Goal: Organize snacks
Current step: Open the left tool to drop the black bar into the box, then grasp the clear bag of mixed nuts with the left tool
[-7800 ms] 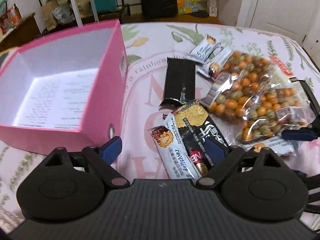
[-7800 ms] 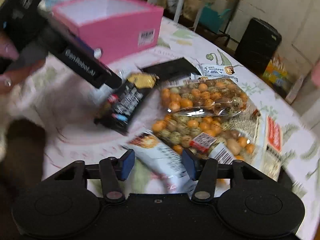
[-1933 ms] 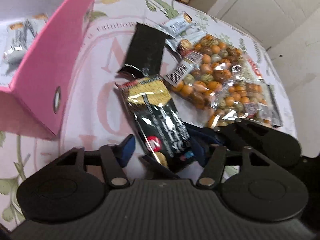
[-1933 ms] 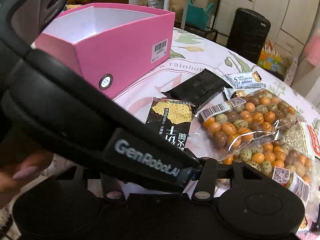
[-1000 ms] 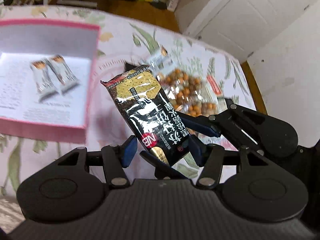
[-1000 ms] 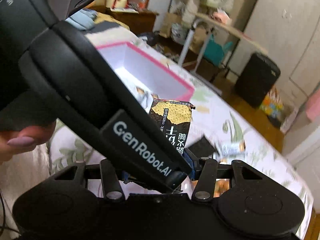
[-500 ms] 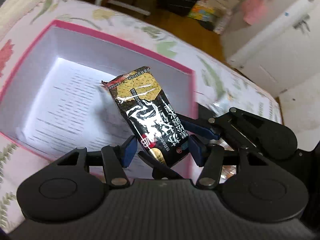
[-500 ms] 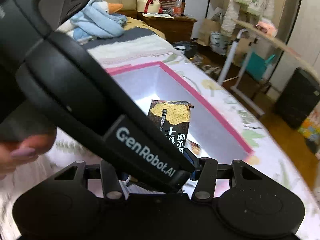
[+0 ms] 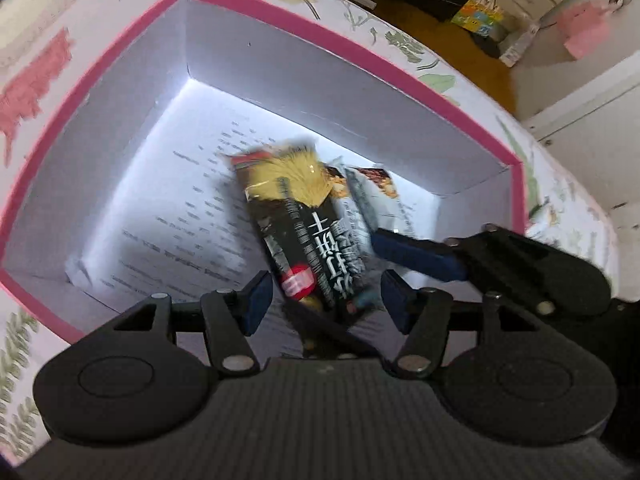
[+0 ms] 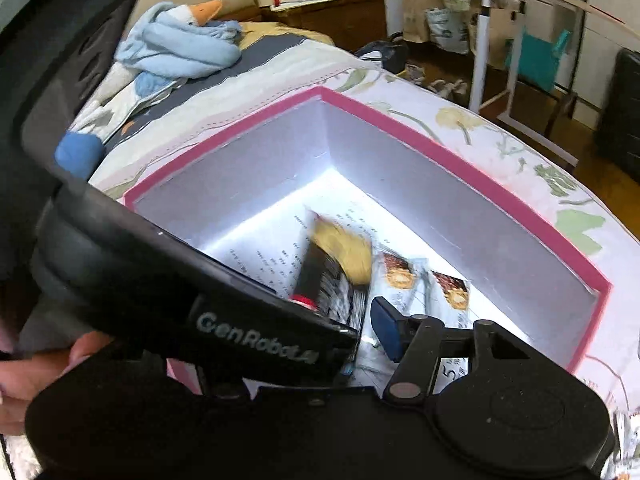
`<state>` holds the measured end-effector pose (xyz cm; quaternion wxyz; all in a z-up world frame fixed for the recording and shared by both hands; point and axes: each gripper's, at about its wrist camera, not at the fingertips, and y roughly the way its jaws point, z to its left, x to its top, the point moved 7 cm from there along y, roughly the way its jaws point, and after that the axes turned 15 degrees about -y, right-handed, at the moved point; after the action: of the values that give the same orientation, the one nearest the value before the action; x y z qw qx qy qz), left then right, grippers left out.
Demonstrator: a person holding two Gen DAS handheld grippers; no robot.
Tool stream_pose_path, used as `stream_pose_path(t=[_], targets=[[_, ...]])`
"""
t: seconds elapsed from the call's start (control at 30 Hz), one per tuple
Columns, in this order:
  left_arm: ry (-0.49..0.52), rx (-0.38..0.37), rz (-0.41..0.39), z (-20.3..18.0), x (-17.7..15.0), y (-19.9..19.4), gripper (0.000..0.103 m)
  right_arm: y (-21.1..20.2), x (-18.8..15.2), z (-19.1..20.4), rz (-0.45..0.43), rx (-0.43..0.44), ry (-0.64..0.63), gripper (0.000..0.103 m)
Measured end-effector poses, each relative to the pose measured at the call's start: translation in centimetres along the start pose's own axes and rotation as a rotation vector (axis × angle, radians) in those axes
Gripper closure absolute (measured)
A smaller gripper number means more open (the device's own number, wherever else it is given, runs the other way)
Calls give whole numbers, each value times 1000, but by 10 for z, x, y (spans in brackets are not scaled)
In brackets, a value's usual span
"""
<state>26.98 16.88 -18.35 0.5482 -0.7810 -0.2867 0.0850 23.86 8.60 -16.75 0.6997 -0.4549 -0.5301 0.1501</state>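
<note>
A pink box point(image 9: 340, 46) with a white inside lies below both grippers. A black-and-yellow snack packet point(image 9: 308, 236) shows blurred over the box floor, loose between the fingers. My left gripper point(image 9: 326, 300) hangs over the box's near wall, its jaws opening, both blue pads clear of the packet. My right gripper point(image 9: 366, 286) comes in from the right with its jaws opening too. In the right wrist view only one of its fingers point(image 10: 386, 328) shows, beside the packet point(image 10: 336, 272); the left gripper's body hides the other. Two white snack bars point(image 10: 424, 284) lie on the box floor.
The box point(image 10: 460, 156) stands on a flowered tablecloth point(image 9: 424, 56). A printed paper sheet point(image 9: 180, 220) lines its floor. A person's hand point(image 10: 36, 376) holds the left gripper. Bedding and a blue plush toy point(image 10: 180, 48) lie beyond the box; furniture stands behind.
Both grippers came down lower into the box and their jaws widened. The packet, gripped upright half a second ago, has slipped free and tilts down toward the box floor, blurred.
</note>
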Motion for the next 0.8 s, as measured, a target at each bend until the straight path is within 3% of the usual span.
stream_pose_path(t=[0.1,0.27,0.53,0.8], targets=[[59,43,-51,-4,-4,-9,42,-13,-2,-6,-17,1,23,37],[122,26,-92,-14,-11,-37,41,-45,-4,-15,-64,-1,42,36],[255,-71,-97,-48,-41,-89,41,-121,-28,-9,-45,-76,6,36],[379,-198,-70,-109,-74,-121,41,-207,-71,-49,-77,-229,159,36]])
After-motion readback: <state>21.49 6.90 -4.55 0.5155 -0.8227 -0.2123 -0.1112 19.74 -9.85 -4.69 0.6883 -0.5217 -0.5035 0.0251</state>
